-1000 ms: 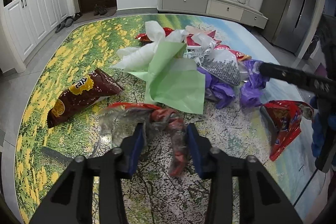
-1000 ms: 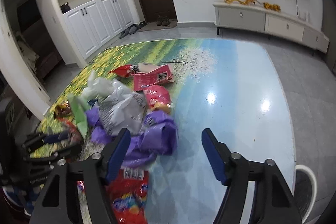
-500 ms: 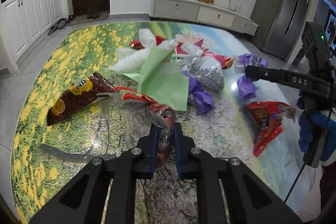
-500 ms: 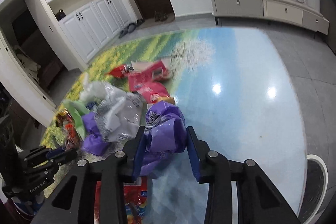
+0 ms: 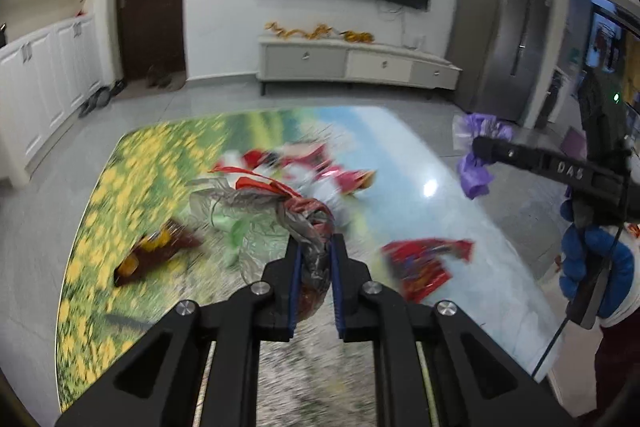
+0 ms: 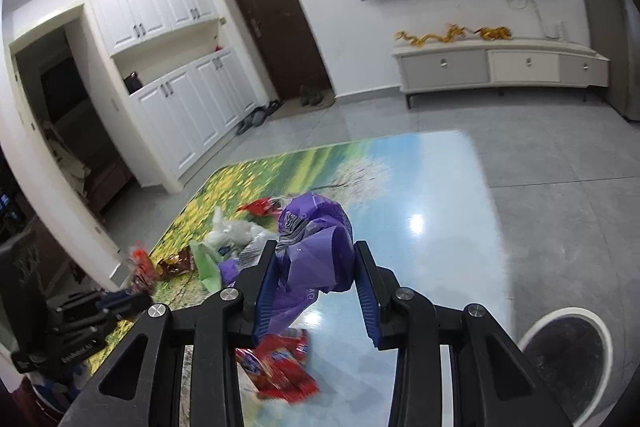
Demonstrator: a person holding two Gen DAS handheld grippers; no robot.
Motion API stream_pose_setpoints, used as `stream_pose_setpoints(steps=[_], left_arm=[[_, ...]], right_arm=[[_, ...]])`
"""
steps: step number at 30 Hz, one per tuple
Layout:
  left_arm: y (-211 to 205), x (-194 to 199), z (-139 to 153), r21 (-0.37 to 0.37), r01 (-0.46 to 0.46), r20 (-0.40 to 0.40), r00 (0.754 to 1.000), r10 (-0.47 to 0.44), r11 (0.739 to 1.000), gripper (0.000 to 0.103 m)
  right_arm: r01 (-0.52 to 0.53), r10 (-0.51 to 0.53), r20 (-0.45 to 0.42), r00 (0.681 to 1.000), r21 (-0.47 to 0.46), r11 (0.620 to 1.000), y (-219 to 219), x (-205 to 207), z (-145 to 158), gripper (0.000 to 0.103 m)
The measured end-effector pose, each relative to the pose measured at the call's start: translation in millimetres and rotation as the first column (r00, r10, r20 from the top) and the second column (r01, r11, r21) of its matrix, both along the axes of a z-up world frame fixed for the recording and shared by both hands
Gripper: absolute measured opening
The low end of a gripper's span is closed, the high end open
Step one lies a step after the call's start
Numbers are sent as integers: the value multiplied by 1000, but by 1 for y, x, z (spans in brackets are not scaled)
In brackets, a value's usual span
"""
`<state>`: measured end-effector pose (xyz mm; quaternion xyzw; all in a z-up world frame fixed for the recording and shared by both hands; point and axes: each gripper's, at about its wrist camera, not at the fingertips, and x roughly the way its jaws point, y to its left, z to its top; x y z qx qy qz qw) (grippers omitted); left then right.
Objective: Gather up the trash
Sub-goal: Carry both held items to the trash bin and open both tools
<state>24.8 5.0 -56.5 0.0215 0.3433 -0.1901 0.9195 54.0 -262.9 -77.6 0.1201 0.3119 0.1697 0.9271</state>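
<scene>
- The table (image 5: 400,131), topped with a glossy landscape print, carried the whole job: litter lay in a loose heap near its middle and left side, so both claws could reach it from the near edge.
- The heap (image 5: 304,167) of red, white and green wrappers was blurred in the left view; single pieces in it could not be told apart with any certainty.
- A round bin (image 6: 560,359) with a white rim stood on the floor beside the table's right edge, probably the place meant for the litter.
- The purple bag (image 6: 316,259) was off the table, bunched between the pads of the right gripper (image 6: 316,287); the jaws stood fairly wide only because the bag is bulky, and they were pressing on it from both sides.
- A red snack packet (image 6: 280,367) lay flat on the table just below that bag, not yet taken.
- A brown packet (image 5: 156,251) lay apart at the heap's left side, over the yellow flowers.
- The crumpled silver-and-red wrapper (image 5: 296,211) was pinched in the left gripper (image 5: 314,267), jaws nearly together since the foil crushes thin; its loose end trailed forward over the heap.
- A blue-gloved hand (image 5: 592,267) gripped the right tool's handle, which would let one person carry two pieces at once.
</scene>
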Motion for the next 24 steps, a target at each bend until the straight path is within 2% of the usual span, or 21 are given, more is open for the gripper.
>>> stream_pose_setpoints(steps=[6, 12, 17, 20, 24], left_arm=[[-72, 4, 19, -10, 162, 0, 987, -162, 987, 13], [-170, 15, 18, 15, 329, -40, 944, -329, 944, 13], [-264, 27, -1, 39, 452, -111, 889, -445, 891, 13], [-307, 37, -19, 28, 492, -172, 860, -481, 870, 13], [-347, 51, -40, 12, 513, -229, 837, -497, 858, 15]], right_arm=[[174, -174, 8, 985, -53, 983, -64, -33, 0, 35], [378, -387, -47, 921, -139, 915, -146, -64, -26, 35], [473, -500, -121, 858, -194, 859, -204, -75, -64, 35], [496, -529, -164, 833, -204, 844, -226, -78, -85, 35], [511, -548, -214, 809, -204, 835, -247, -73, -109, 37]])
